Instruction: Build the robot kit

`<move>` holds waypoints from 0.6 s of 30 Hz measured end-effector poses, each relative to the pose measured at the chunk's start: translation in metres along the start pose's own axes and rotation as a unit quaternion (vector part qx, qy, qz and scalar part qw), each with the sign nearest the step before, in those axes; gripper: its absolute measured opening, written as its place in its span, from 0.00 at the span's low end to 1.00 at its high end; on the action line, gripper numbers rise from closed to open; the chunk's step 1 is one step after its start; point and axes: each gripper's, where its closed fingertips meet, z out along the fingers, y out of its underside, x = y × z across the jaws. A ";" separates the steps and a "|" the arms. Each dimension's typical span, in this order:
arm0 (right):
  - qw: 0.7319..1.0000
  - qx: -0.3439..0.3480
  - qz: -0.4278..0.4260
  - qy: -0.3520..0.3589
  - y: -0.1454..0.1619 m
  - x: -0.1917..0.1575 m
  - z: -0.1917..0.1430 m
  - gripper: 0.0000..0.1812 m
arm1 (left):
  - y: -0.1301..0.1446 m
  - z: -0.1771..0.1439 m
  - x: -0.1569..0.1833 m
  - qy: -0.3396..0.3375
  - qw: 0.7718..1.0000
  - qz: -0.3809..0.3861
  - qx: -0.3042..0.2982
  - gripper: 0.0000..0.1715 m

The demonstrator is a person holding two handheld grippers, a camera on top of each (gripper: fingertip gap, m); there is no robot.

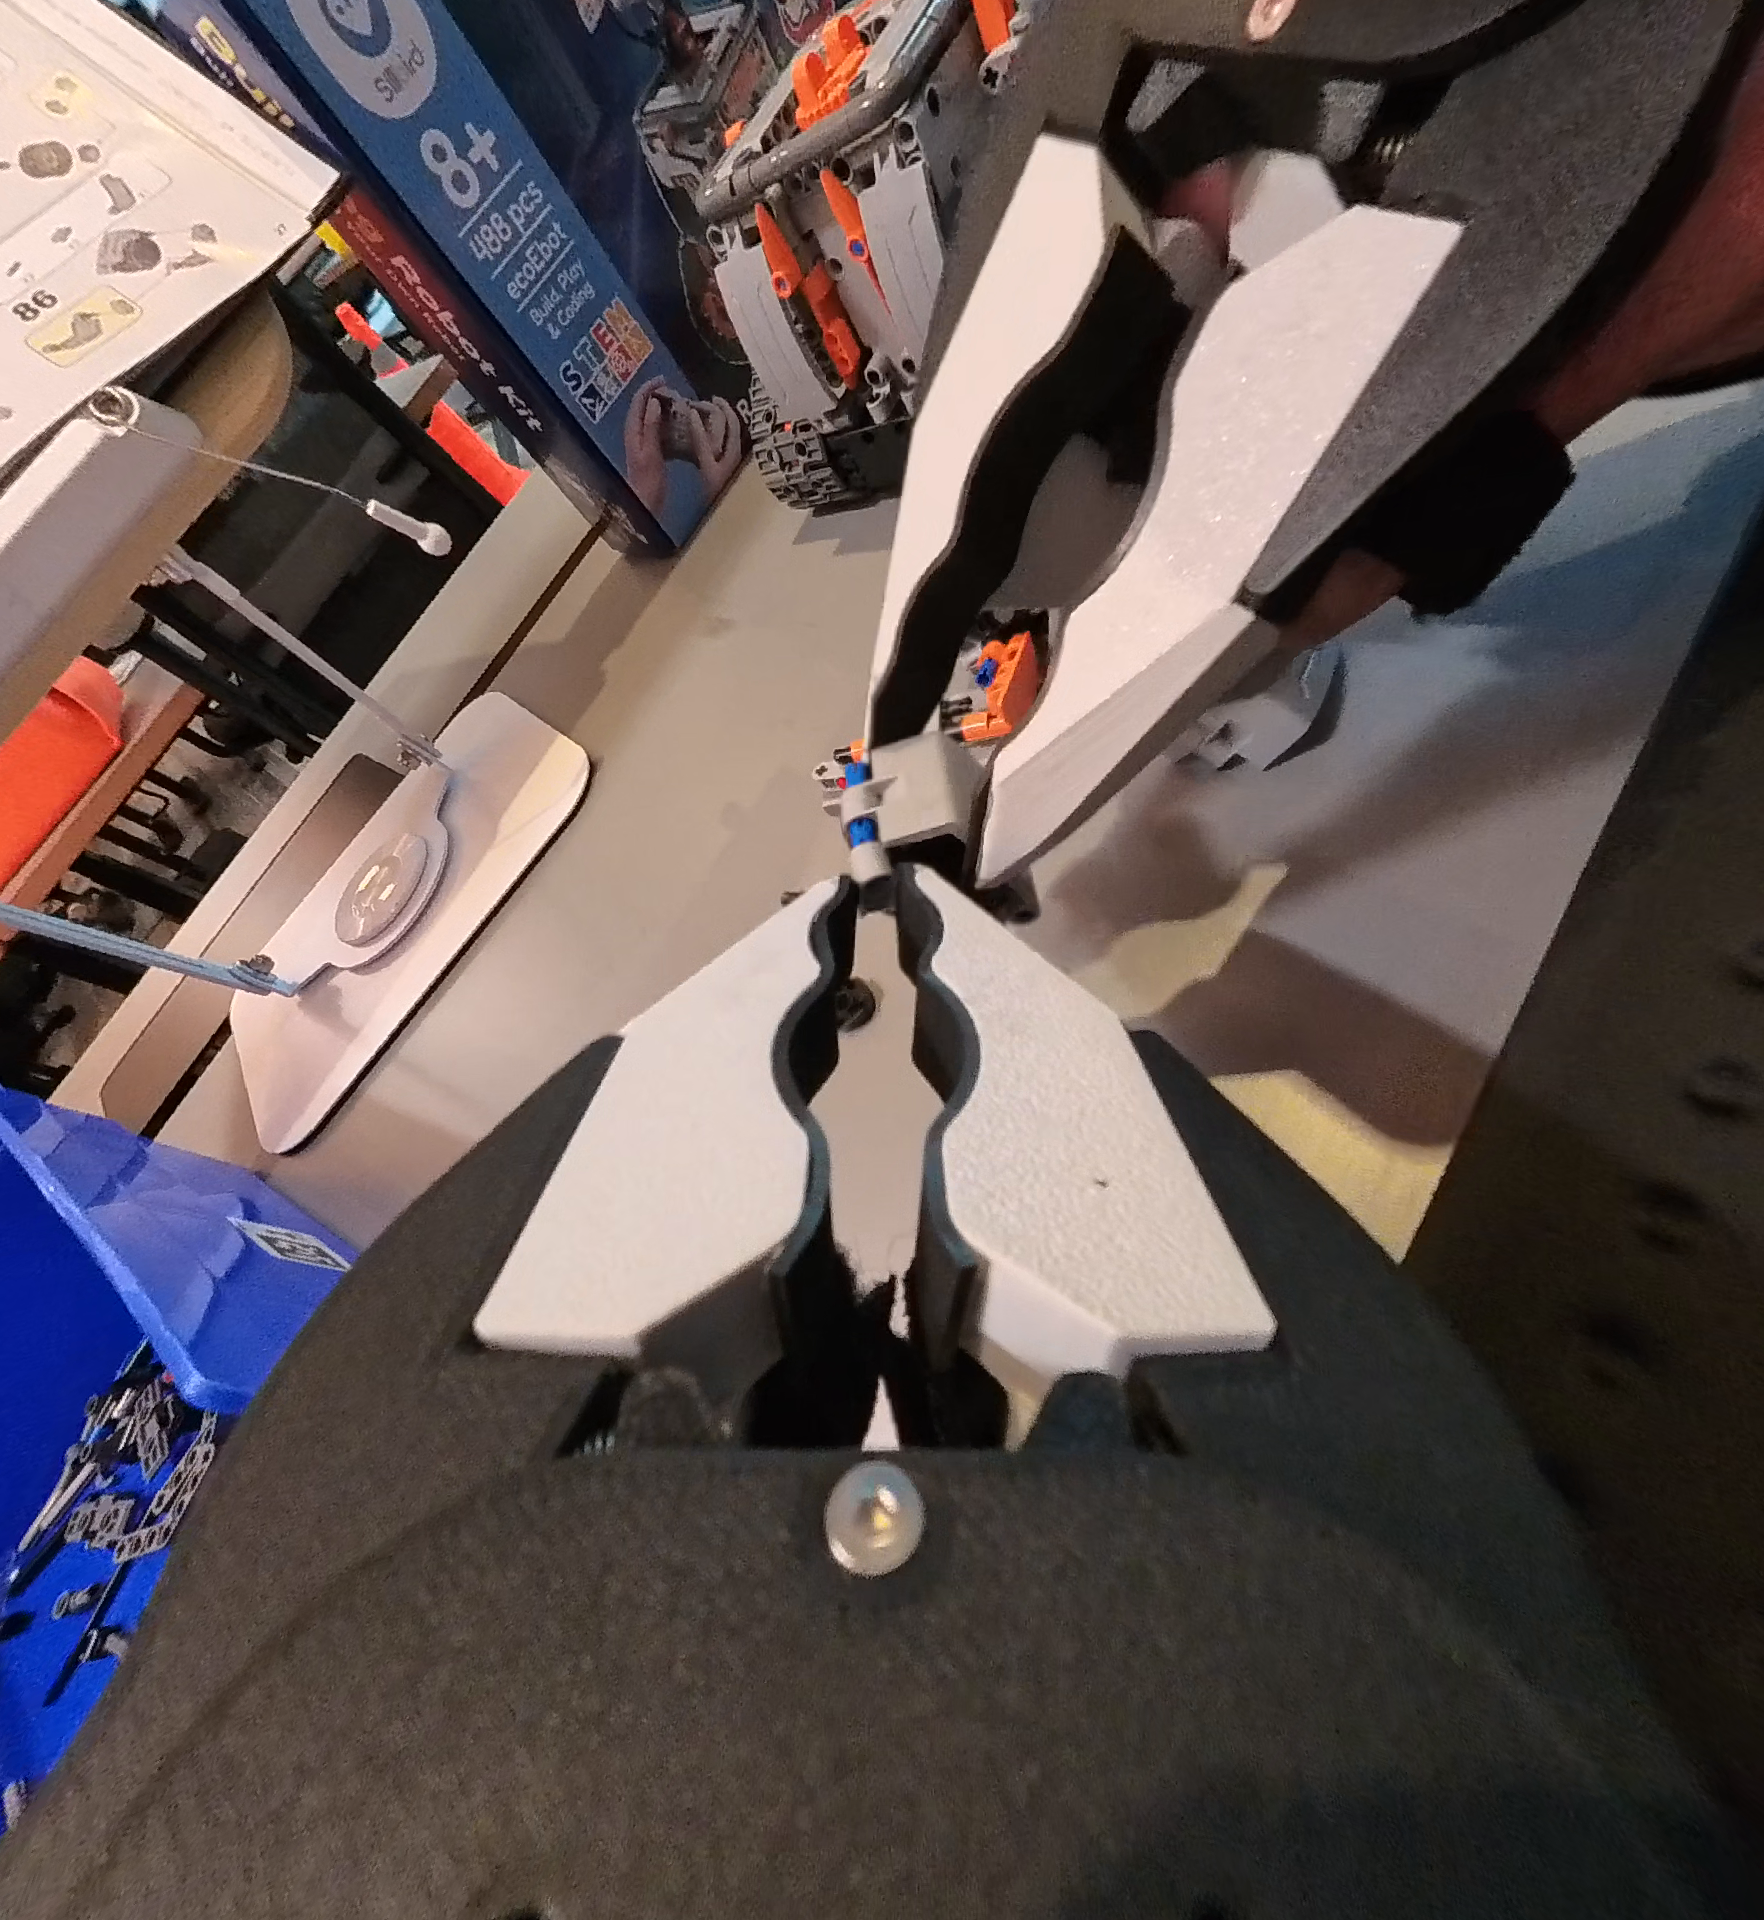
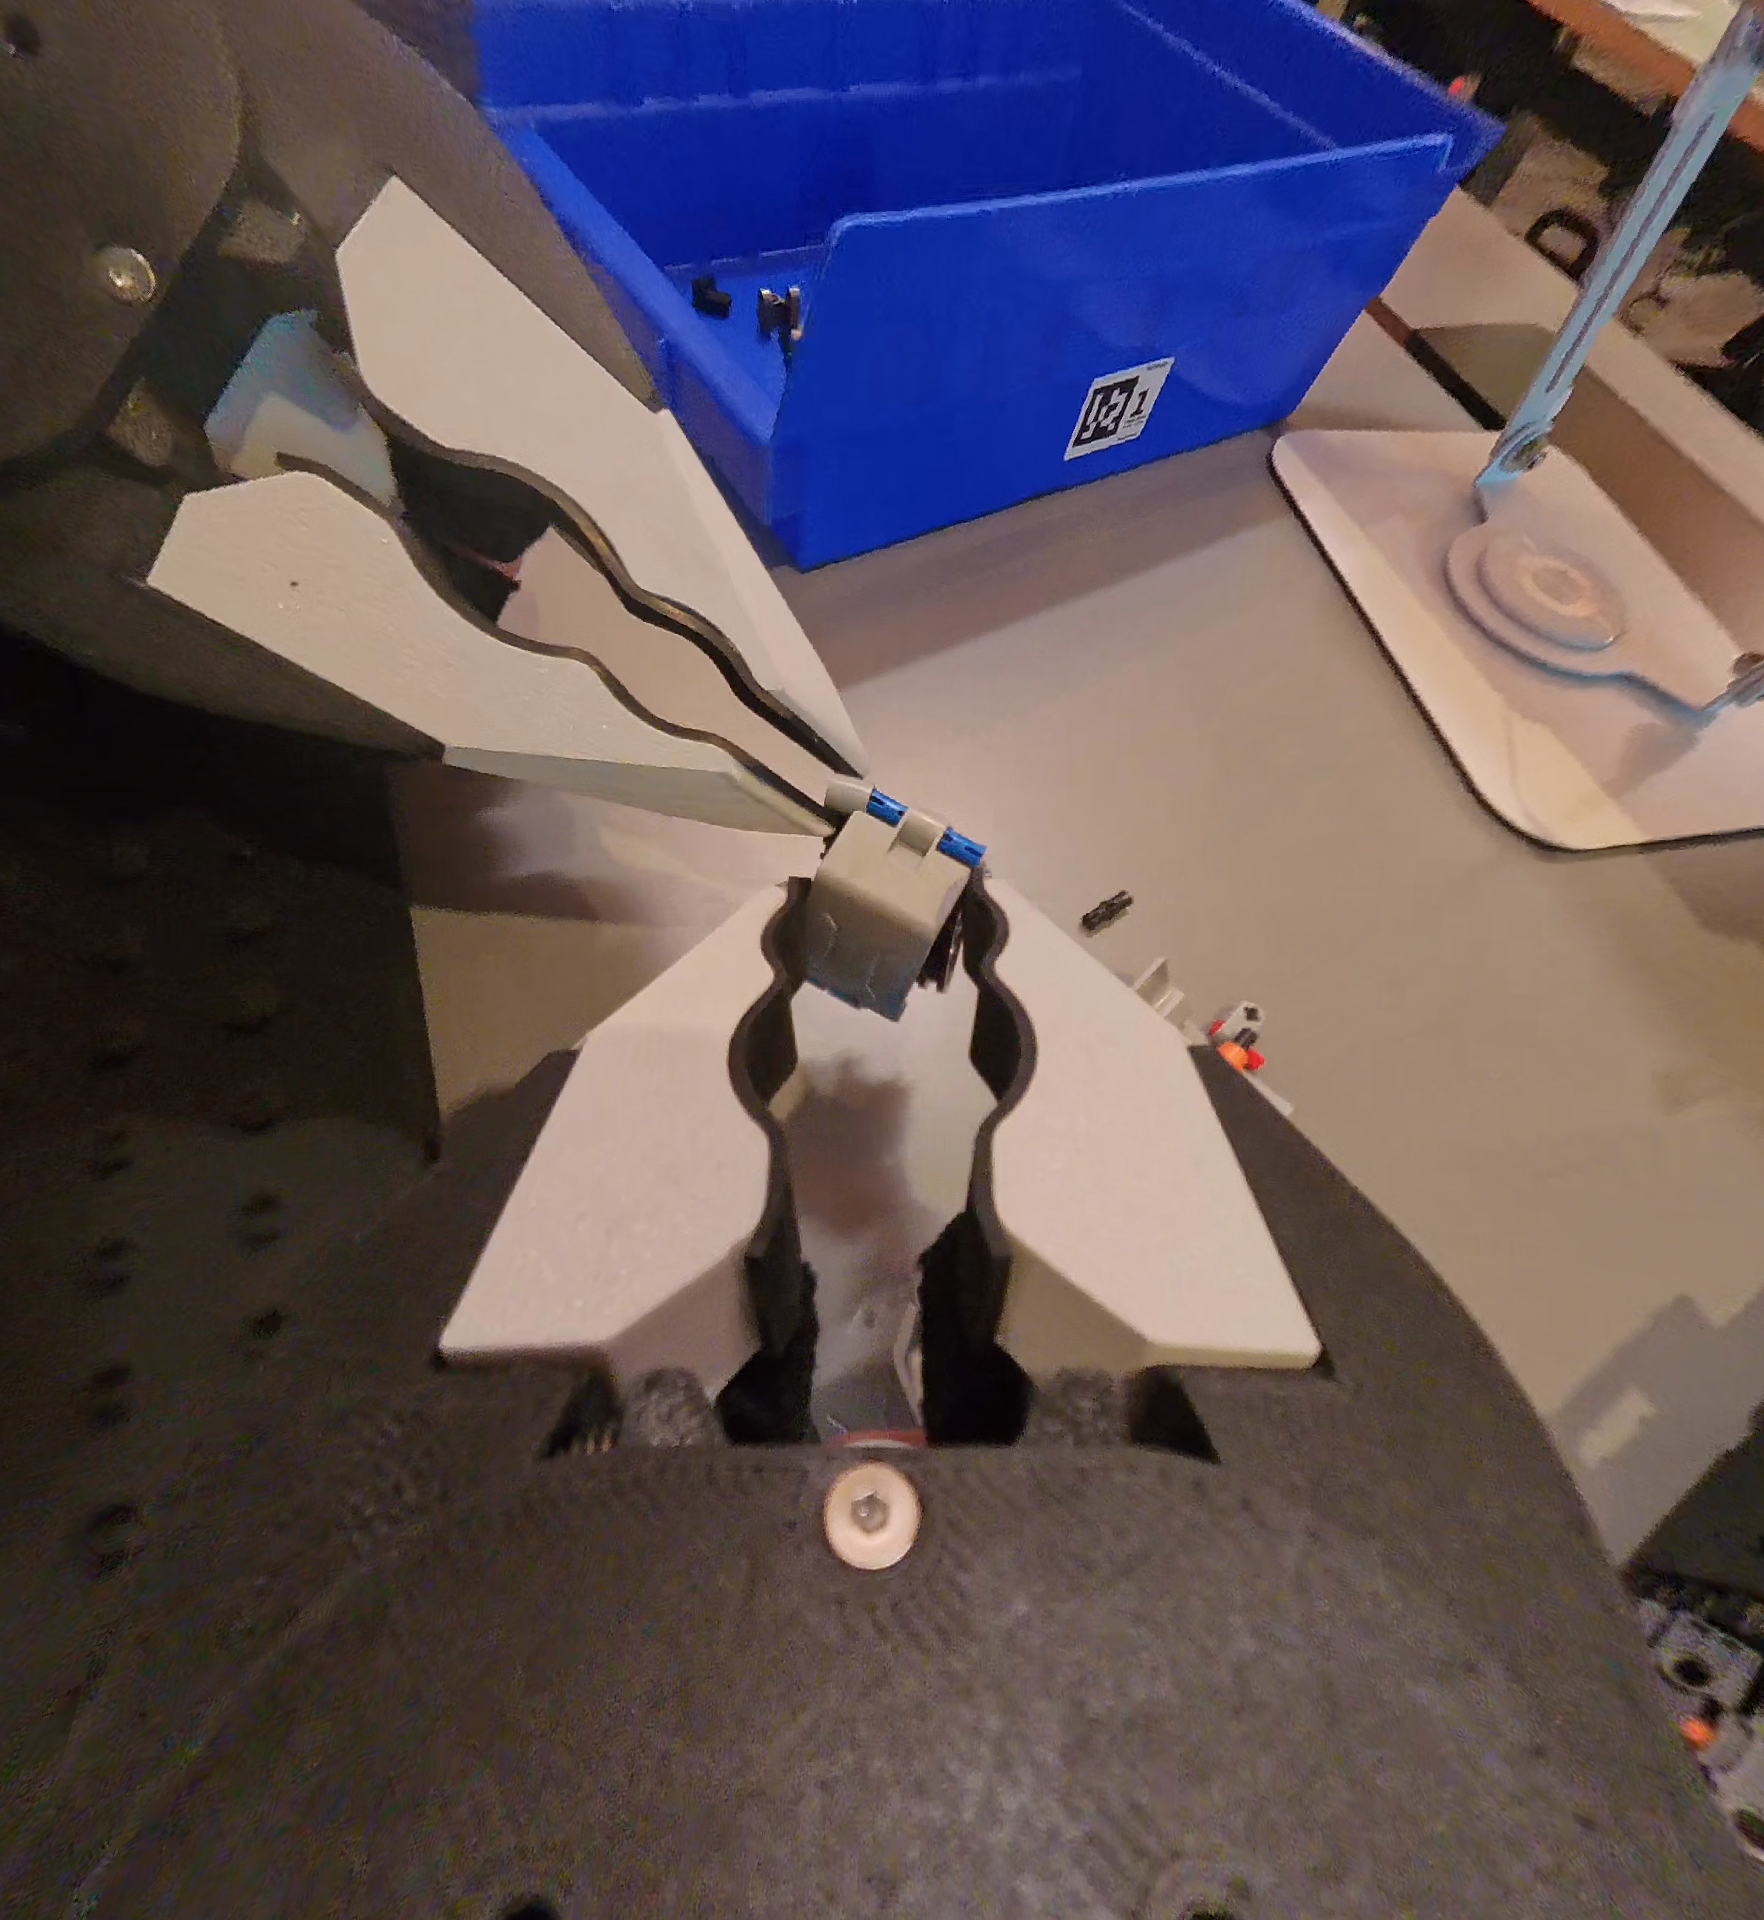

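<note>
In the left wrist view my left gripper is shut on the near end of a thin grey and blue pin piece. The far end of the pin piece meets a small grey block. My right gripper comes in from the upper right, held by a hand, and grips that block. In the right wrist view my right gripper is shut on the grey block. The left gripper comes in from the upper left, pinching the pin piece on the block's top. Both hover above the grey table.
A blue bin with a square tag stands behind; its wall and several small parts show at lower left. A white stand base lies to the right. A kit box, a grey-orange model and loose parts are nearby. The grippers are tip to tip, or close to it. The white stand base is about 30 centimeters from both grippers' fingertips. It turns up in the left wrist view as well.
</note>
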 end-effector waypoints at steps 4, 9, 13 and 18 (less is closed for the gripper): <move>0.999 -0.009 -0.041 0.015 0.001 -0.001 0.000 0.15 | 0.004 0.001 0.003 0.009 1.000 0.001 -0.008 0.02; 0.995 -0.031 -0.095 0.029 0.006 -0.001 0.001 0.15 | 0.009 0.004 0.008 0.017 1.000 0.014 -0.019 0.03; 0.994 -0.036 -0.101 0.017 0.011 -0.002 0.001 0.15 | 0.011 0.006 0.012 0.027 0.999 0.018 -0.026 0.03; 0.989 -0.048 -0.139 -0.005 0.019 -0.005 0.000 0.15 | 0.015 0.010 0.020 0.051 0.998 0.022 -0.034 0.02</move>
